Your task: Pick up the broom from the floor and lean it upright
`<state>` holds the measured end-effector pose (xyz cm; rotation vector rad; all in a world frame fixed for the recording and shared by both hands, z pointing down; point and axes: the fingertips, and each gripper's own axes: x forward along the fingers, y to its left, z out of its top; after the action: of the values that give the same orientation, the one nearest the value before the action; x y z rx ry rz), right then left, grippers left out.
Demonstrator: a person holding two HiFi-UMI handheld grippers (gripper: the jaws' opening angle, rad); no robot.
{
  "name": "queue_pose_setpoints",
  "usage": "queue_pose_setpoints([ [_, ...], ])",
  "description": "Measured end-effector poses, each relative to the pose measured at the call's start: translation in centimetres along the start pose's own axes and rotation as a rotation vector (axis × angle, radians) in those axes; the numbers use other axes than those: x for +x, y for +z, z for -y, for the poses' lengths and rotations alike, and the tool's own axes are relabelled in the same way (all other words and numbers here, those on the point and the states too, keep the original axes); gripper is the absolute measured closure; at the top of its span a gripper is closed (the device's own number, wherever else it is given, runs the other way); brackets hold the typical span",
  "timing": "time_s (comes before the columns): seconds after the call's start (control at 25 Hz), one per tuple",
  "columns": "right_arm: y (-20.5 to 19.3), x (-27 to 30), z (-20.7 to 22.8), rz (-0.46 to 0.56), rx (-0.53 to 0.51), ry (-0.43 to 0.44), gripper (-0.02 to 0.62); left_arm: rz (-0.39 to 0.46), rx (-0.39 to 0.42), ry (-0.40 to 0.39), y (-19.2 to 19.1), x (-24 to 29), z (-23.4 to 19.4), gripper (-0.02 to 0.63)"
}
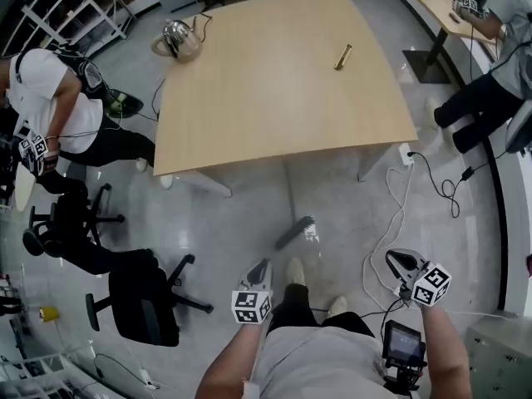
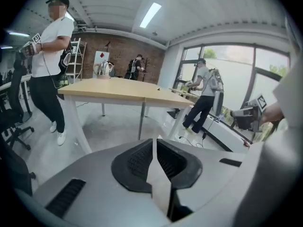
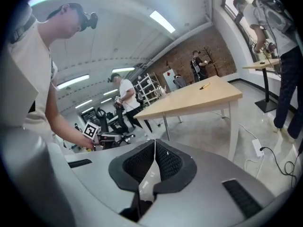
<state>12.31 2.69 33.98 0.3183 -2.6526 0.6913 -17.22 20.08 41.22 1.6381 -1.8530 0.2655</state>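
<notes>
A: As the head view looks down on it, where is the broom point(image 1: 296, 232)?
B: Its dark brush head sits on the glossy floor just short of the table point(image 1: 274, 98). A faint pale line runs from it to the table's near edge. I take that for the handle leaning there, though it is blurred. The left gripper point(image 1: 262, 266) and right gripper point(image 1: 397, 261) hang by the person's legs, both apart from the broom.
A: And the left gripper view?
B: Its ribbed pads point(image 2: 138, 159) are pressed together with nothing between them. No broom shows.
A: The right gripper view?
B: The same: pads point(image 3: 169, 161) meeting, nothing pinched, only table and room ahead.
A: How would it handle?
B: Light, I'd judge, with a stiff, smooth handle and soft bristles that give. Take the handle, above the head towards the middle, never the bristles. On that shiny floor the head could slide out and tip it.
</notes>
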Motion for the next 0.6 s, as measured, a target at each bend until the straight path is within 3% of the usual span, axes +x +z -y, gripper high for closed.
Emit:
queue_pose_setpoints([
  [0.2,1.9,-4.1,-3.2,0.064,-0.083,0.104,0.577,0.114,-0.047,-0.059,1.3,-4.6,6.4,0.583],
  [0.32,2.1,-5.8,-5.5,0.087,-0.108,0.133,0.578,0.136,-0.056,-0.092,1.3,-7.1,8.9,0.583],
  [0.6,1.6,-7.9,-8.0,0.113,-0.1,0.155,0.578,0.147,0.059,-0.149,1.3,-11.2,14.1,0.583],
])
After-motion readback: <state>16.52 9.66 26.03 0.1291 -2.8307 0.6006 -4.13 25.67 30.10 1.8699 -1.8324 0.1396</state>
